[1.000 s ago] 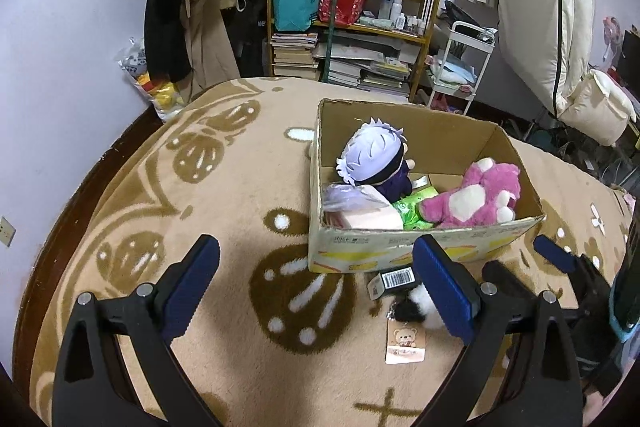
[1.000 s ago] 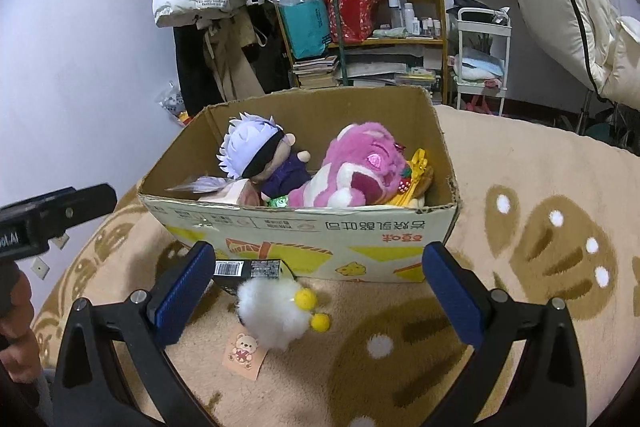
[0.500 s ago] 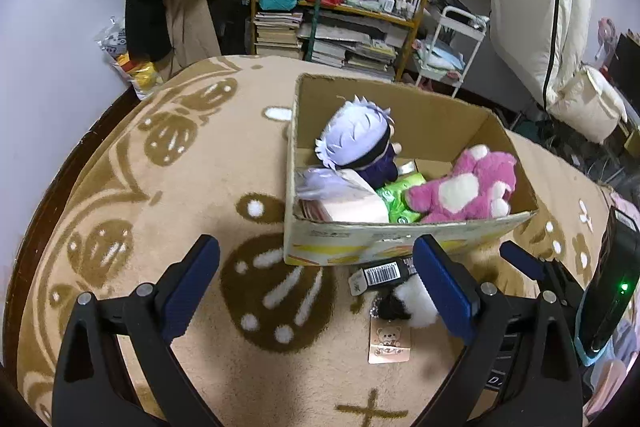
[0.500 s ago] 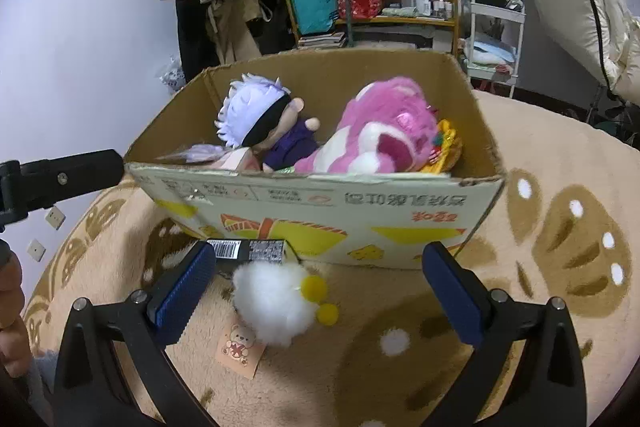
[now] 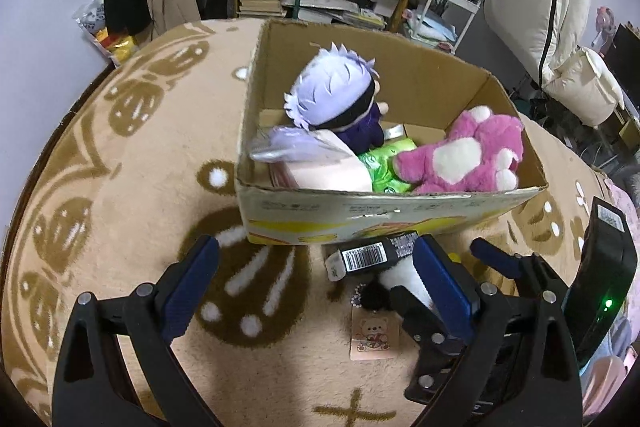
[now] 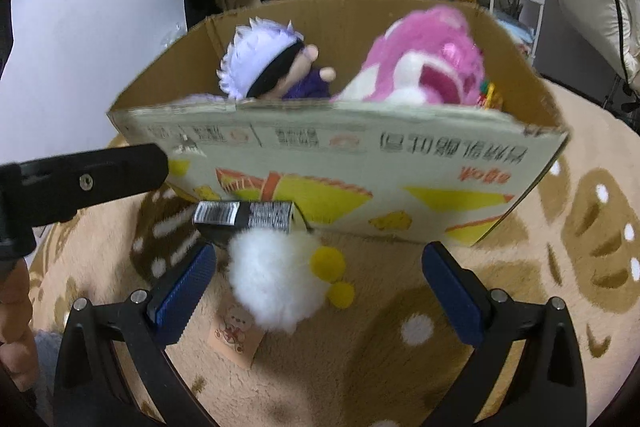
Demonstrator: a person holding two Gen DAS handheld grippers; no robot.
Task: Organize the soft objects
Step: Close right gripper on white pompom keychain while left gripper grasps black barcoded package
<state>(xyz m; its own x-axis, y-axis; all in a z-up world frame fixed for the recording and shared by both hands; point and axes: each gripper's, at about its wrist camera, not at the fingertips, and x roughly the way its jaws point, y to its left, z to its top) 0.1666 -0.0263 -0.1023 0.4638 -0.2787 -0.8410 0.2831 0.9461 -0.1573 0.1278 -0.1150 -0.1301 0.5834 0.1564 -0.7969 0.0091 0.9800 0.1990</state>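
White fluffy toy point(image 6: 276, 277) lies on the rug point(image 6: 520, 287) just before the cardboard box point(image 6: 348, 163), now larger between the right gripper point(image 6: 320, 291) fingers, spread wide and empty after closing in, while the left gripper point(image 5: 320, 279) hangs equally open.

Each hand-held gripper point(image 6: 318, 287) had black arms with silver screws and ribbed blue pads point(image 6: 182, 293); a grey sleeve point(image 6: 46, 355) showed.

Soft, even indoor light; fisheye bends the edges, corners go black; the right view's box point(image 6: 344, 163) blurs.
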